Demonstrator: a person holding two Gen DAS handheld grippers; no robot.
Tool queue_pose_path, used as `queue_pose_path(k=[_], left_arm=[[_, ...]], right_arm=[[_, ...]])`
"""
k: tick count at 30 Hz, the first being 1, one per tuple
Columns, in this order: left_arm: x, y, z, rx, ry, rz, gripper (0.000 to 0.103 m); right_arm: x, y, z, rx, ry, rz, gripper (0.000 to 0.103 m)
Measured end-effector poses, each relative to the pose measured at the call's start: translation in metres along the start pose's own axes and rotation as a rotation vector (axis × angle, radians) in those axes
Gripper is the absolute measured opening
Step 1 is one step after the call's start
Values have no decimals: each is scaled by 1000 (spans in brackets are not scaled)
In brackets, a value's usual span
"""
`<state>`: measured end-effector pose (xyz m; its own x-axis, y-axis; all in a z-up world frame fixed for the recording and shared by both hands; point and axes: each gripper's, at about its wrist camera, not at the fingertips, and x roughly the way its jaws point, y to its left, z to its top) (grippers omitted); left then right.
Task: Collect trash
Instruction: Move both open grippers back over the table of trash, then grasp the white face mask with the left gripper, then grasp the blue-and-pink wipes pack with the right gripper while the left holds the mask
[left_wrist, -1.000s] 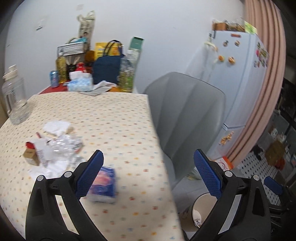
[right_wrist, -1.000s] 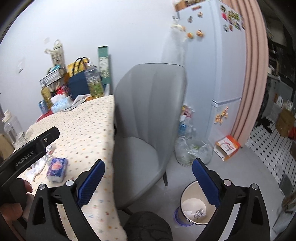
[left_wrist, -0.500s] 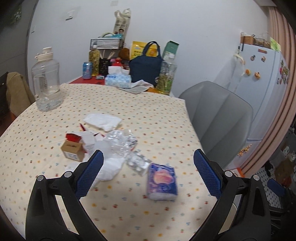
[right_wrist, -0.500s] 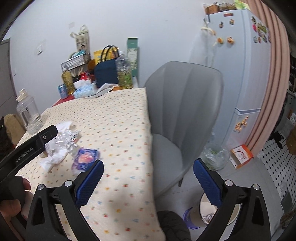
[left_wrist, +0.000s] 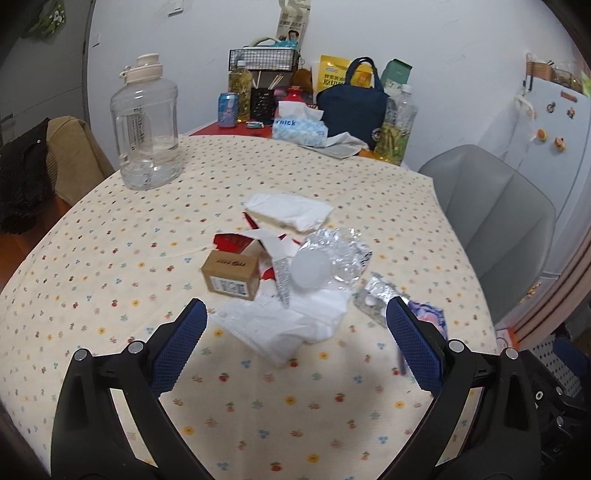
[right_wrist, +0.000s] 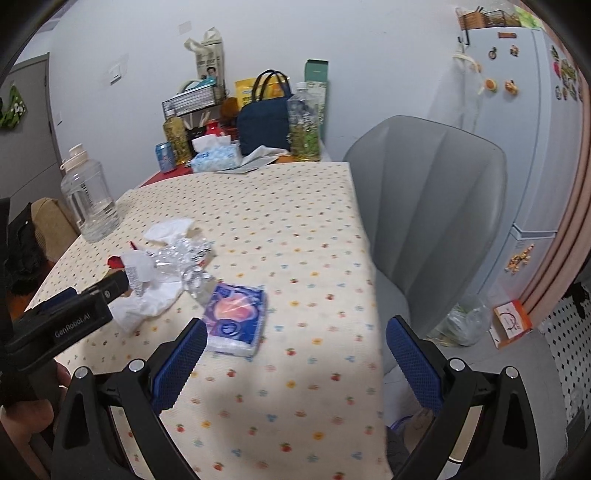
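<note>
A heap of trash lies mid-table: a small brown box (left_wrist: 231, 275), torn red-and-white packaging (left_wrist: 258, 242), crumpled clear plastic (left_wrist: 332, 254), a white tissue (left_wrist: 290, 211), a flat white wrapper (left_wrist: 284, 321) and a foil blister pack (left_wrist: 380, 295). My left gripper (left_wrist: 297, 345) hovers open just before the white wrapper, with nothing between its fingers. A blue-and-pink tissue pack (right_wrist: 236, 317) lies to the right of the heap. My right gripper (right_wrist: 295, 363) is open just short of it, empty. The left gripper's body (right_wrist: 70, 321) shows at the left of the right wrist view.
A big clear water jug (left_wrist: 146, 125) stands at the far left of the dotted tablecloth (left_wrist: 147, 236). Bottles, a can, a tissue box (left_wrist: 299, 127) and a navy bag (left_wrist: 351, 103) crowd the far end. A grey chair (right_wrist: 424, 206) and a fridge (right_wrist: 524, 122) stand to the right.
Both grippers have swung left from the chair and floor bin toward the table. The trash heap now sits centred before the left gripper and the tissue pack before the right.
</note>
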<state>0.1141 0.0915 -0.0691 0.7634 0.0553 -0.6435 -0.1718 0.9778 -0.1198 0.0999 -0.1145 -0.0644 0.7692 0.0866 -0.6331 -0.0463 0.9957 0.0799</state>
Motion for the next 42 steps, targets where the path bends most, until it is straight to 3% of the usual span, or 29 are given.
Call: queue_pose_path(k=[7, 12, 20, 23, 27, 32, 42], left_arm=[[12, 11, -6, -4, 57, -1, 93], [27, 15, -12, -18, 116, -12, 80], [53, -5, -24, 51, 198, 19, 73], [54, -13, -25, 95, 194, 85, 54], [53, -14, -24, 108, 184, 81, 21], [43, -6, -24, 70, 157, 39, 18], [25, 24, -13, -10, 95, 44, 18]], right_arm=[[13, 17, -3, -26, 31, 9, 95], [16, 26, -6, -45, 41, 7, 95], [21, 6, -7, 0, 52, -23, 95], [24, 3, -8, 3, 57, -17, 95], [30, 6, -12, 2, 70, -2, 95], [37, 14, -12, -15, 81, 20, 95], [57, 40, -8, -64, 104, 58, 95]])
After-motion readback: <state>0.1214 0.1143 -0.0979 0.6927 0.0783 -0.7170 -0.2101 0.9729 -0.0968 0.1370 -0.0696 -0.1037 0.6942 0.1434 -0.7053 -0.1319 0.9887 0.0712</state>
